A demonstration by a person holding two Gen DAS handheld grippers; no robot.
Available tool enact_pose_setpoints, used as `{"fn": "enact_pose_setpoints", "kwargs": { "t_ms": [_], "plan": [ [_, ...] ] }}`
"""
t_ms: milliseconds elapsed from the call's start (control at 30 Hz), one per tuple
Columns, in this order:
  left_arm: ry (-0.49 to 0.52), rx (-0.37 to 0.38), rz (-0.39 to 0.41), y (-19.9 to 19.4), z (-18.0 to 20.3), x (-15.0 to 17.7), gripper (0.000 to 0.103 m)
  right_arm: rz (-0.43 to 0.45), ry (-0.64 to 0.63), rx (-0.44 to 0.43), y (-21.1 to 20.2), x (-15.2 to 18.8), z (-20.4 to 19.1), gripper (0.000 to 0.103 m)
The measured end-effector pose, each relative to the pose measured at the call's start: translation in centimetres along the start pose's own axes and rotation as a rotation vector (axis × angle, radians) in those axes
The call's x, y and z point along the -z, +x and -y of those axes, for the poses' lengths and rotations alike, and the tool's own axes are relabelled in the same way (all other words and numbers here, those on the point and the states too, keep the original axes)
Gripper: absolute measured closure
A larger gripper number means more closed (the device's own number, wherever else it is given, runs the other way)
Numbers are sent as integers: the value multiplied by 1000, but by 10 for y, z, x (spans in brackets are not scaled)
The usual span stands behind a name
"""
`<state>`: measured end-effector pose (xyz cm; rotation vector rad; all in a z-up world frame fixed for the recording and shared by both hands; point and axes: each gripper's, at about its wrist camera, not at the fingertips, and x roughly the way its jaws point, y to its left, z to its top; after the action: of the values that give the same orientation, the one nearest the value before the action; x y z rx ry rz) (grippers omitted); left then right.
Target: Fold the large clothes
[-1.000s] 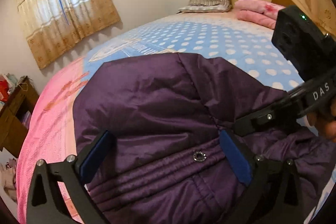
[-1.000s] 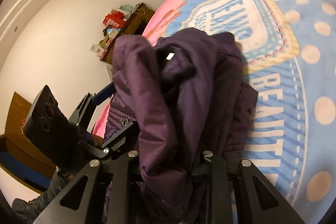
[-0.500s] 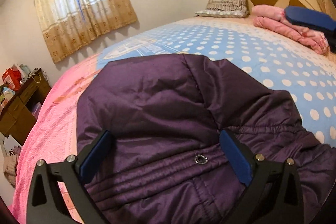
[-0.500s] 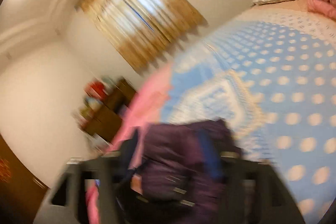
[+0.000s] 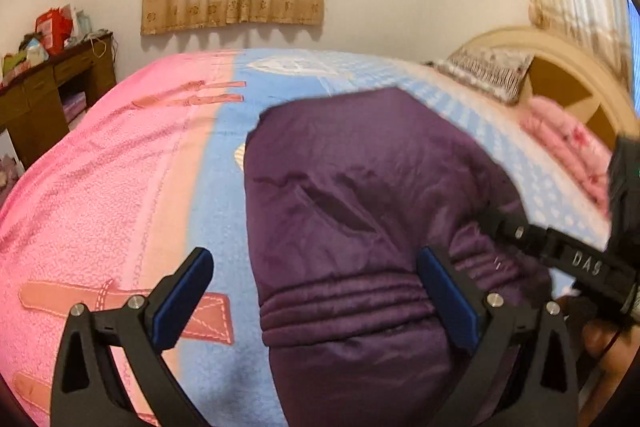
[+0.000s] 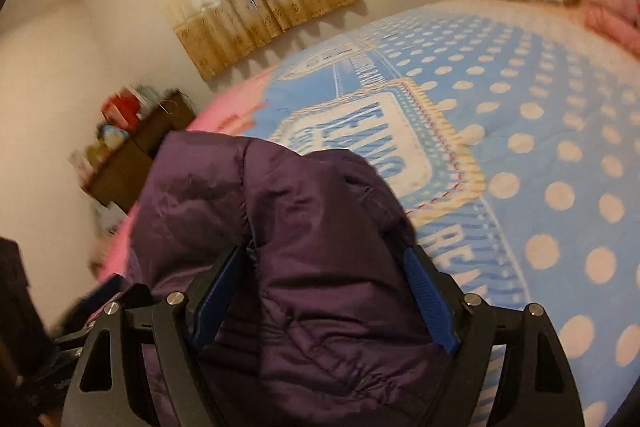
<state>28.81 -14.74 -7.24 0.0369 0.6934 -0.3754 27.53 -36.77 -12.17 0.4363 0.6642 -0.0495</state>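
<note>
One wooden desk left of the bed; one purple jacket lies folded on the bed; one pillow right, at the headboard. Your left gripper and right gripper: fingers spread, jacket between, ungripped.

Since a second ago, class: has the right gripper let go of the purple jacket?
Yes. The right gripper then pinched the purple jacket; now its pads stand wide apart, with the jacket lying on the bedspread.
</note>
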Motion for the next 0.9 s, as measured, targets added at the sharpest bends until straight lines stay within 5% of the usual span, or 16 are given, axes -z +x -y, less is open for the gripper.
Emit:
{"fn": "enact_pose_setpoints", "kwargs": {
  "t_ms": [200, 367, 900],
  "plan": [
    [58, -76, -46, 21, 14, 4, 0, -80, 17, -9, 26, 2, 18, 21],
    [11, -42, -86, 32, 6, 5, 0, -142, 66, -64, 47, 1, 31, 20],
    [-31, 1, -78, 33, 4, 12, 0, -151, 91, -105, 57, 2, 36, 16]
  ]
}}
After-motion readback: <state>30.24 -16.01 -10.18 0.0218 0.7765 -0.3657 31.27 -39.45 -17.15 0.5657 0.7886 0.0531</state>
